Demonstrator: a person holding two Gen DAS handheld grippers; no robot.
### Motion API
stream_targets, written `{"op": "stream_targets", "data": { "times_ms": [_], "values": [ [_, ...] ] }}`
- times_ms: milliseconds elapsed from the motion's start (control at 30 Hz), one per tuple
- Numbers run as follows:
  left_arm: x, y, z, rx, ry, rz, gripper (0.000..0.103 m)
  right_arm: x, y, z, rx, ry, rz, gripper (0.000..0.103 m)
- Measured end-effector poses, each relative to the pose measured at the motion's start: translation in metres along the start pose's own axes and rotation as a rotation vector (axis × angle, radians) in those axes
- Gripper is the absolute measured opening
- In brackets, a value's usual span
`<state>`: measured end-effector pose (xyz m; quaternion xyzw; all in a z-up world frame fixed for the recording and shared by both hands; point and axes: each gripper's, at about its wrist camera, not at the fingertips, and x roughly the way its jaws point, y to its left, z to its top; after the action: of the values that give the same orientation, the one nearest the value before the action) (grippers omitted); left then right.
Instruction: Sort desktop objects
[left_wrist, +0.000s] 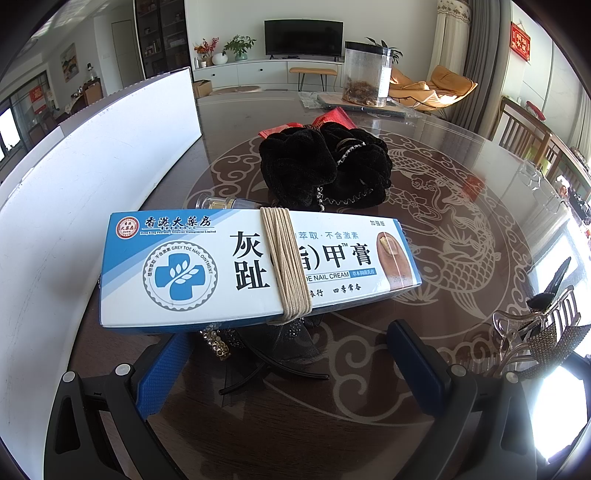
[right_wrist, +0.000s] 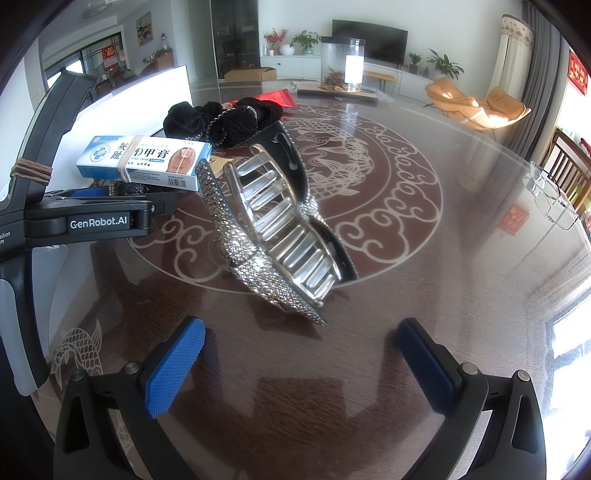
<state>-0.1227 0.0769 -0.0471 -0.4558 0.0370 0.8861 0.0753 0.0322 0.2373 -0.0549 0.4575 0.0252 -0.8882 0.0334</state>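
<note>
My left gripper (left_wrist: 291, 354) sits low at the table (left_wrist: 461, 221) with its blue pads spread wide and nothing between them, nosed up under the ointment box (left_wrist: 255, 266), which is perched across a heap of black hair accessories (left_wrist: 280, 343) rather than flat on the glass. That perch is my first worry: if I push forward or close from here, my left pad (left_wrist: 166, 373) is already under the box's near edge, and I judge it would tip or skate off the pile instead of being caught. The band of tan elastic (left_wrist: 288, 266) wound round its middle could snag a finger too. Behind it the black velvet scrunchies (left_wrist: 325, 170) lie close, and a small glass bottle (left_wrist: 218, 203) peeks out just behind the box, so a shove might roll that bottle. On the other side my right gripper (right_wrist: 299, 362) is also open and empty, hovering short of the rhinestone hair claw (right_wrist: 273, 236), which rests tilted on its side on the glass. Its curved, glittery shell looks slick; I reckon a pinch across the curve could squirt it away over the polished top, and the clear teeth could catch a pad. The white storage box (left_wrist: 92, 177) stands at the left, close enough to bump.
</note>
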Motion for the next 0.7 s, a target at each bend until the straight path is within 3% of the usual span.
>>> {"op": "stream_targets", "data": {
  "times_ms": [700],
  "values": [
    [-0.0028,0.0004,-0.0026,0.008,0.007,-0.005,0.103,-0.0013,0.0003,-0.0011,0.000,0.000,0.000,0.103]
  ]
}}
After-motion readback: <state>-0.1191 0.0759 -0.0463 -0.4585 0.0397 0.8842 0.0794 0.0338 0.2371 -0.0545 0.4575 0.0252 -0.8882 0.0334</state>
